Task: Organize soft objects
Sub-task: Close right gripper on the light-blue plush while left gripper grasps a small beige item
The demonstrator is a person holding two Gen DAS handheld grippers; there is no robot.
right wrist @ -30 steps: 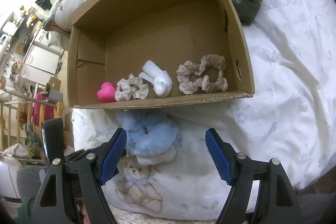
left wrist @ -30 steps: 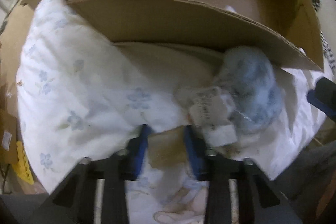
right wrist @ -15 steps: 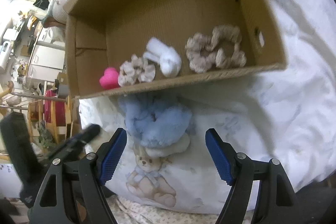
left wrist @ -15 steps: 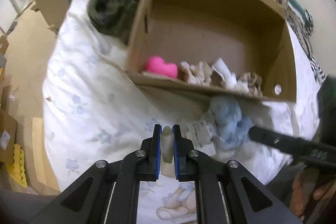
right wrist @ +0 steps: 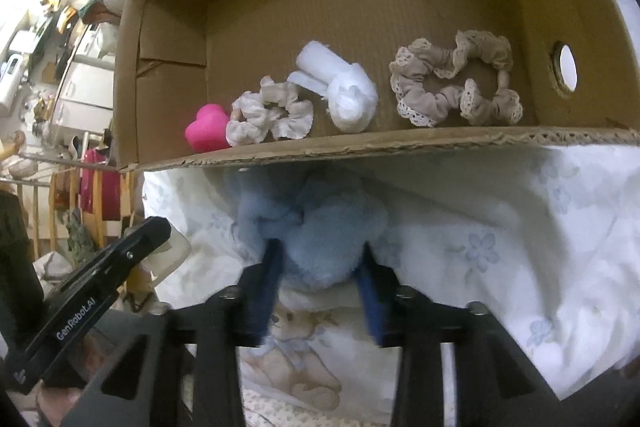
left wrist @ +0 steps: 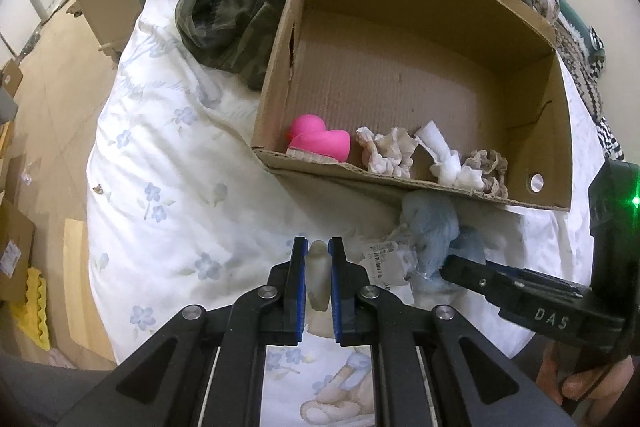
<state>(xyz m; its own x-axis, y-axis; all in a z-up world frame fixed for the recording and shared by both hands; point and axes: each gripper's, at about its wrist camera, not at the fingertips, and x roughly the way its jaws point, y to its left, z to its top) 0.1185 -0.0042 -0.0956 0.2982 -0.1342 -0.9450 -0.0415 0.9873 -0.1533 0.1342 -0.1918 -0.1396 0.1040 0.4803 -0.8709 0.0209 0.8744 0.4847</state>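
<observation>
On the left gripper's (left wrist: 317, 255) black arm in the right wrist view, white lettering reads "GenRobot.AI"; the right gripper's (right wrist: 320, 263) arm reads "DAS". Just ahead of the right gripper, a fluffy pale-blue plush scrunchie (right wrist: 320, 227) sits between its blue pads, which have just been closing and now press it. Beyond it stands a brown cardboard box (right wrist: 360, 143). Clamped tight, the left gripper holds a small translucent whitish soft piece (left wrist: 318, 275).

The letters "DAS" are printed in pale type on the black body of the right gripper (left wrist: 464, 269), as seen from the left wrist view. "GenRobot.AI" is read in white along the black arm of the left gripper (right wrist: 160, 227), in the right wrist view. Print on a white tag (left wrist: 378, 256) beside the blue plush is noted but cannot be read.
</observation>
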